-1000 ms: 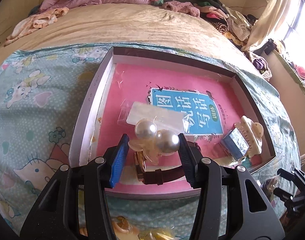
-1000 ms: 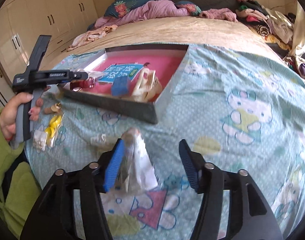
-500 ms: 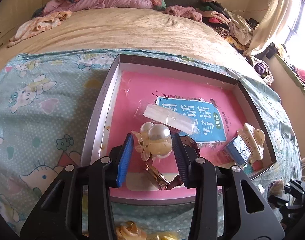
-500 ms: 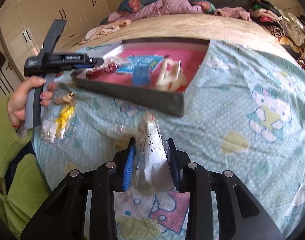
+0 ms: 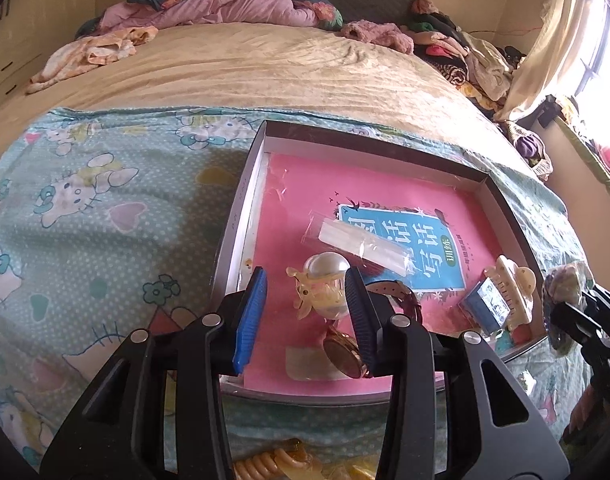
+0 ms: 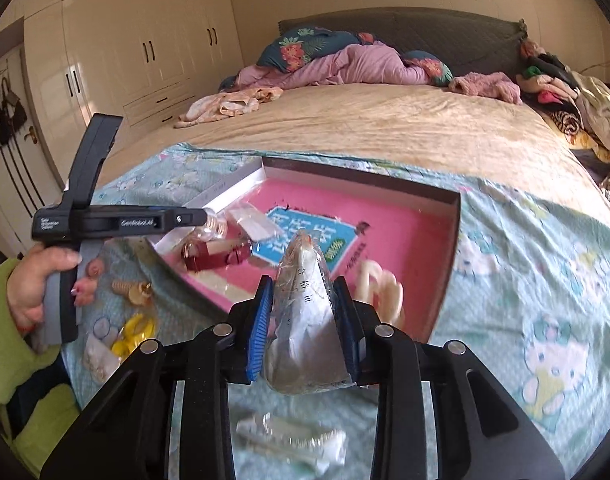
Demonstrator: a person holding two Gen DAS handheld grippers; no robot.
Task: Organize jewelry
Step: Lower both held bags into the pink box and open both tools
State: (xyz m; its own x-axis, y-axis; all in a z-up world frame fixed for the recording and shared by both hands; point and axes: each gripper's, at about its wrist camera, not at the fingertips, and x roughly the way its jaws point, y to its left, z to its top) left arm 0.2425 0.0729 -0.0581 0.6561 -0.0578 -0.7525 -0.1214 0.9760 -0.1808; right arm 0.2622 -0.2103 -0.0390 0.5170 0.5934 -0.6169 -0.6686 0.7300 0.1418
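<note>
A shallow grey box (image 5: 241,200) with a pink book inside lies on the Hello Kitty sheet; it also shows in the right wrist view (image 6: 451,240). My left gripper (image 5: 303,314) is open over its near left part. The pearl hair clip (image 5: 325,286) lies in the box between the fingers, against the right one. A red-strap watch (image 5: 389,300) lies beside it. My right gripper (image 6: 305,316) is shut on a clear plastic bag (image 6: 305,320), lifted above the box's near edge.
In the box lie a clear packet (image 5: 365,242), a cream claw clip (image 5: 513,284) and a blue item (image 5: 487,308). Yellow and amber hair pieces (image 6: 135,328) and another clear packet (image 6: 293,438) lie on the sheet. Bedding and clothes are piled behind.
My left gripper has opened wider and the pearl clip now rests in the box. My right gripper closed on the plastic bag and lifted it toward the box.
</note>
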